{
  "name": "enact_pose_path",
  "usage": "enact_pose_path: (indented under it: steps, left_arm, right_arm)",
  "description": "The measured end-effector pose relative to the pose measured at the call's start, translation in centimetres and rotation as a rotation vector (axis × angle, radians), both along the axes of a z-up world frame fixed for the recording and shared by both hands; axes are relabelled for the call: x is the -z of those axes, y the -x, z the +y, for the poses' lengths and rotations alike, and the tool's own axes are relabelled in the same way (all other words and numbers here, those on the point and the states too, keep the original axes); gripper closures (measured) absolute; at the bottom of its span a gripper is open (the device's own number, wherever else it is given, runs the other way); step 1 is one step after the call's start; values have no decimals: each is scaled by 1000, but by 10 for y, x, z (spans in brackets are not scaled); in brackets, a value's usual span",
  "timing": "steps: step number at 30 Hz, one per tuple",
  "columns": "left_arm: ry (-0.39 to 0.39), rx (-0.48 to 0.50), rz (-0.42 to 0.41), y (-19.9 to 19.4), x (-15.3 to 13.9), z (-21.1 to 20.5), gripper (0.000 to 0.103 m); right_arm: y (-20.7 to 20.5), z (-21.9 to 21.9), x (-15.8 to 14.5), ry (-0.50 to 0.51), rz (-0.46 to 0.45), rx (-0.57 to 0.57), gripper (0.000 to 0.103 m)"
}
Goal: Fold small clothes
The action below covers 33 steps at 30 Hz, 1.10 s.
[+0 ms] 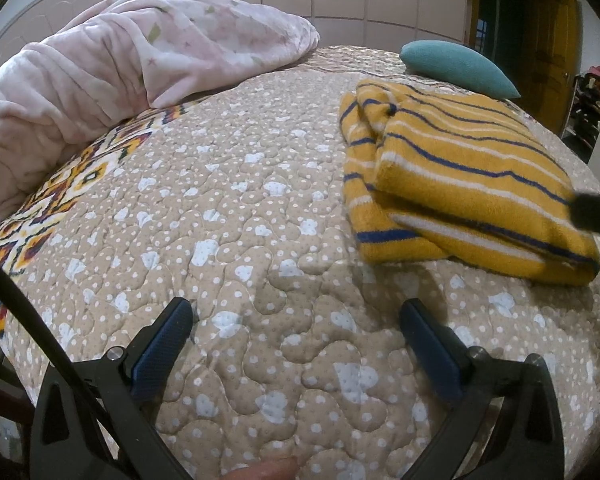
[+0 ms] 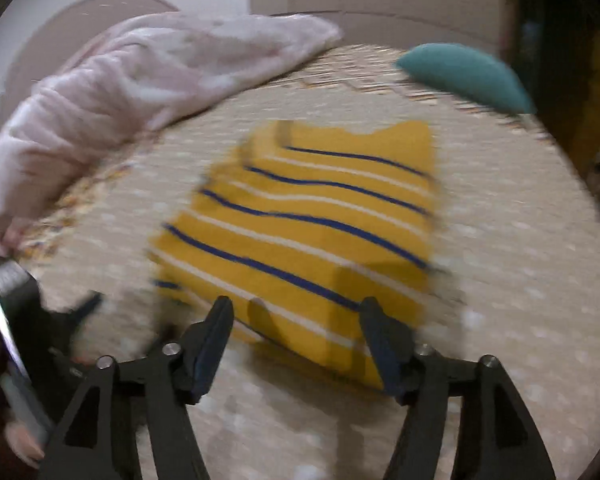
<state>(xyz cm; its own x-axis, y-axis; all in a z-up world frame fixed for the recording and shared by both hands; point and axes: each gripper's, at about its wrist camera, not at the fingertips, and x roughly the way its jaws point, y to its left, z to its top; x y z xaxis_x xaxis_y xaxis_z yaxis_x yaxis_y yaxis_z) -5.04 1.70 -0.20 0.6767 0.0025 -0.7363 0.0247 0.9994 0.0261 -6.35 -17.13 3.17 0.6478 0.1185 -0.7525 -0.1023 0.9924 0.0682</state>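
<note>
Both grippers are hanging wide open and empty: left gripper (image 1: 296, 312) over the quilt (image 1: 260, 200), right gripper (image 2: 296, 312) facing the folded striped shirt (image 2: 312, 232)

Folded garment (image 1: 460, 184) on bed (image 1: 240, 220); blanket (image 1: 112, 64) far left, pillow (image 1: 456, 66) behind garment.

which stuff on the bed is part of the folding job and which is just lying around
Part of the job:
- yellow striped garment, already folded on the quilt
- left gripper, open
- right gripper, open

Just lying about:
- pink blanket
- teal pillow
</note>
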Motion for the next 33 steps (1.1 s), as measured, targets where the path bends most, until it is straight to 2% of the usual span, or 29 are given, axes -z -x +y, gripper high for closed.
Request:
enact_pose_path:
  steps: [3,9,18,29,33]
  left_arm:
    - [-13,-5,5,-1,1,-3,0]
    - [-32,-19,12,-2,1,-6,0]
    - [-34,-23,14,-4,0,-6,0]
    - [-23,-20,19,-4,0,-5,0]
    - [16,-6,43,-2,-5,2,0]
  right_arm:
    - [16,-20,-2,6,3,70,30]
    - [37,-36,-3,99,-29,139,24]
    - [43,-44,-1,119,-39,155,24]
    - [25,-35,-9,170,-66,134,24]
    - [14,-33,-14,205,-95,130,23]
